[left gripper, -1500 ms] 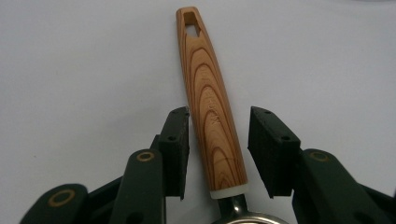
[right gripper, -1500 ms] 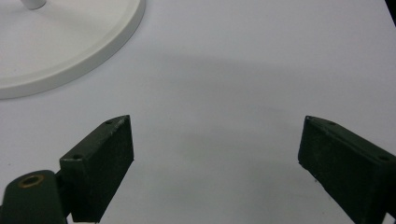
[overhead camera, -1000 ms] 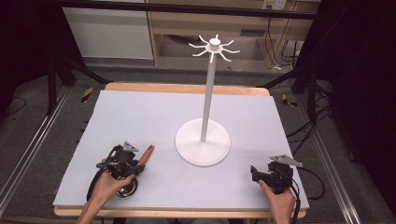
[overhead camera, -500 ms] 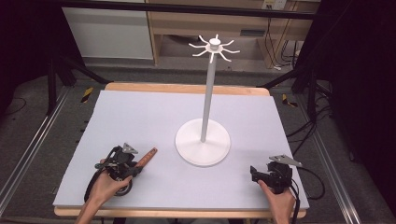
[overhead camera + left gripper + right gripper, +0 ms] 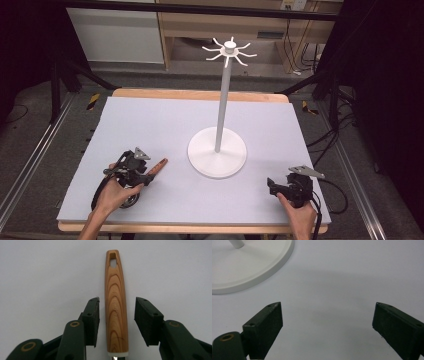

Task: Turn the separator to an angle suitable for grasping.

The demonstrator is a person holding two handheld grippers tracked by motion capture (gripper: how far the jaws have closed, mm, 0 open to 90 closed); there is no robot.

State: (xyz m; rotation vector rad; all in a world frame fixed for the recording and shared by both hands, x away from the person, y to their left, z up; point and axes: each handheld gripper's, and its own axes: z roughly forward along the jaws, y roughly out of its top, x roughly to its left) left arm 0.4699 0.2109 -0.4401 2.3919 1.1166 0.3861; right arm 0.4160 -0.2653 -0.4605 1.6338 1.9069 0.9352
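The left gripper (image 5: 116, 322) straddles a tapered wooden handle (image 5: 115, 305) lying on the pale grey mat (image 5: 165, 125), jaws narrow but not touching. Closing squarely mid-handle should prevent twisting. The right gripper (image 5: 327, 327) gapes wide, empty, near the white hook stand (image 5: 218, 150).

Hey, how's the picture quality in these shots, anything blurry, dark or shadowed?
High view: the light grey table mat is evenly lit, surroundings fall to near black, detail is soft. Left gripper view: the wood-grain handle with a hanging slot is sharp, its nearest end slightly soft. Right gripper view: a broad soft shadow lies on the mat beside the round white stand base; jaws look slightly blurred.
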